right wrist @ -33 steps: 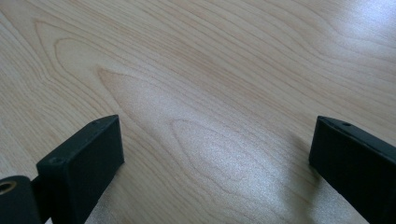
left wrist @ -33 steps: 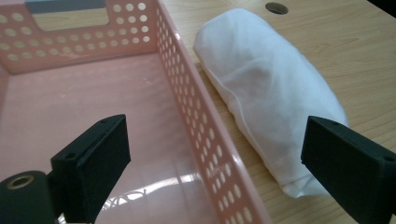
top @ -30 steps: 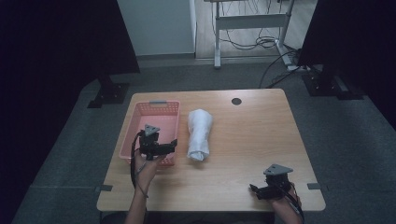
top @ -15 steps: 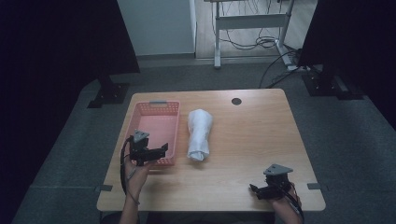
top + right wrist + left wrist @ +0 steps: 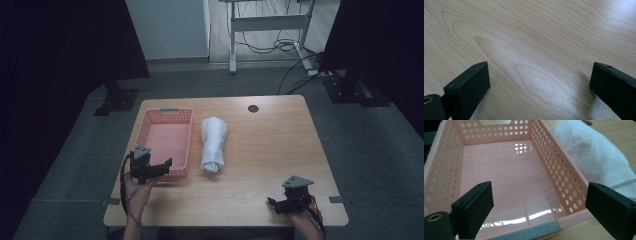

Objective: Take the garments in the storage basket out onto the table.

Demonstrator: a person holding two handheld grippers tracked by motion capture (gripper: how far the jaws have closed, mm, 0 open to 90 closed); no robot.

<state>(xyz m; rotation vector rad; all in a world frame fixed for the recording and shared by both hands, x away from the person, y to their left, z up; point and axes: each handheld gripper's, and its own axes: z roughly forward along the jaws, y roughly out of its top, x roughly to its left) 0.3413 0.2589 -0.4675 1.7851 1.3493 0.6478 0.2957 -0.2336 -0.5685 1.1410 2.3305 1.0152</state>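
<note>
High view: your left tool [image 5: 161,165] sits at the near end of the pink basket [image 5: 151,119], jaws apart, nothing held. The rolled white towel [image 5: 213,144] lies on the worktop [image 5: 280,150] just beside the basket. Your right tool [image 5: 276,204] rests near the worktop's front edge, well apart from both.

Left gripper view: jaws wide over the empty basket [image 5: 506,180]; towel [image 5: 596,160] beyond its wall. The towel is probably soft and light, so pinch mid-roll.

Right gripper view: jaws apart over bare worktop [image 5: 536,50].

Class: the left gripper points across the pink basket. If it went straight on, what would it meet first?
Probably the basket: the left gripper stands open above its near rim, aimed at the inside; the right wall or floor comes first. Depth is unclear.
</note>
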